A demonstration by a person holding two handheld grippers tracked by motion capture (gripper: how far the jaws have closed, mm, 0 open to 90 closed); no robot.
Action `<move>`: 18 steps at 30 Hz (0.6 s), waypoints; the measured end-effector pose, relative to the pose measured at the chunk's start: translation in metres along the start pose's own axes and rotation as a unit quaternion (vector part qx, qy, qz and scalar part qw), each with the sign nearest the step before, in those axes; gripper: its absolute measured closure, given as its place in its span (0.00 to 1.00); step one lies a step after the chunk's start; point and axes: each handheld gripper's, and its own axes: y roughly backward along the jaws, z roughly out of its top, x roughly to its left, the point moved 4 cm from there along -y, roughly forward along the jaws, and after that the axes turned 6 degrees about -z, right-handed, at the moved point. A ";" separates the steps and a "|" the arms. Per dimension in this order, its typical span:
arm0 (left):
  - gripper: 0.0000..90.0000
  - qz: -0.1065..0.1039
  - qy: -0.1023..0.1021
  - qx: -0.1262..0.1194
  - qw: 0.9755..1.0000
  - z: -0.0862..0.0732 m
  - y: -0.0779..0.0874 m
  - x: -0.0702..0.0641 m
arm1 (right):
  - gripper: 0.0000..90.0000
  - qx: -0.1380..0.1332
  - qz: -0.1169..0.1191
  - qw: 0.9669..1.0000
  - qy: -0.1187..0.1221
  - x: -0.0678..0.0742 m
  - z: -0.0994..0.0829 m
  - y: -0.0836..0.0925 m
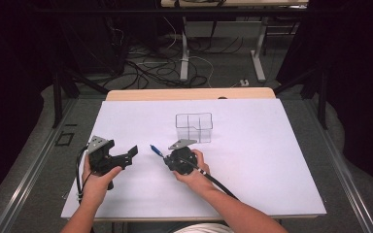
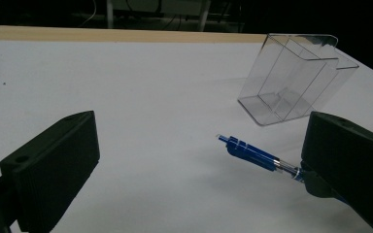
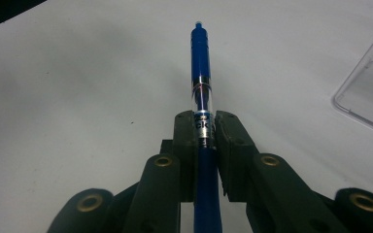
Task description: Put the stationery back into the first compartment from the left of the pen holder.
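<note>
Right gripper (image 1: 164, 158) is clamped on a blue pen (image 3: 201, 73): in the right gripper view both pads pinch the barrel at its clear mid-section, the pen lying along the gripper's own axis with its far end poking well out past the jaw tips. In the high view the pen (image 1: 156, 151) sticks out up-left from that gripper, clear of the white tabletop (image 1: 252, 170), roughly mid-table and toward the person's side. Right hand (image 1: 194, 172) wraps the gripper body, cable trailing back toward the person. Left gripper (image 1: 131, 154) has its jaws spread wide, nothing between them; left gripper view shows the two black pads well apart, with the pen (image 2: 252, 154) beyond them, near the right-hand pad, not touching either one. Left hand (image 1: 97, 182) holds it over the left part of the tabletop, pointing toward the pen; the two grippers are near each other but apart. Clear plastic divided box (image 1: 194, 127) stands upright on the tabletop just behind the right gripper, compartments see-through; same box (image 2: 294, 77) appears beyond the pen in the left gripper view, apart from it.
</note>
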 end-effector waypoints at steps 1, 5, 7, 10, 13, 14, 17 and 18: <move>0.00 -0.001 -0.001 0.000 1.000 0.000 0.000 0.000 | 0.89 0.002 0.000 1.000 0.001 -0.001 0.000 0.001; 0.00 -0.004 -0.006 0.002 1.000 0.000 0.000 -0.001 | 0.89 0.018 0.012 1.000 -0.004 -0.007 0.002 0.008; 0.00 -0.004 -0.005 0.000 1.000 0.000 -0.001 -0.002 | 0.89 0.019 0.017 1.000 -0.010 -0.010 0.003 0.010; 0.00 -0.006 -0.007 0.002 1.000 -0.001 -0.001 -0.002 | 0.89 0.049 0.026 0.998 -0.013 -0.016 0.005 0.018; 0.00 -0.008 -0.008 0.005 1.000 -0.001 -0.002 -0.003 | 0.89 0.069 0.037 0.997 -0.017 -0.020 0.007 0.023; 0.00 -0.008 -0.009 0.005 1.000 -0.001 -0.001 -0.003 | 0.89 0.076 0.039 0.996 -0.023 -0.021 0.008 0.025; 0.01 -0.011 -0.006 0.002 1.000 -0.001 -0.001 -0.003 | 0.89 0.092 0.053 0.994 -0.030 -0.025 0.010 0.031; 0.01 -0.011 -0.005 0.002 1.000 -0.001 -0.001 -0.003 | 0.89 0.095 0.058 0.993 -0.035 -0.027 0.011 0.033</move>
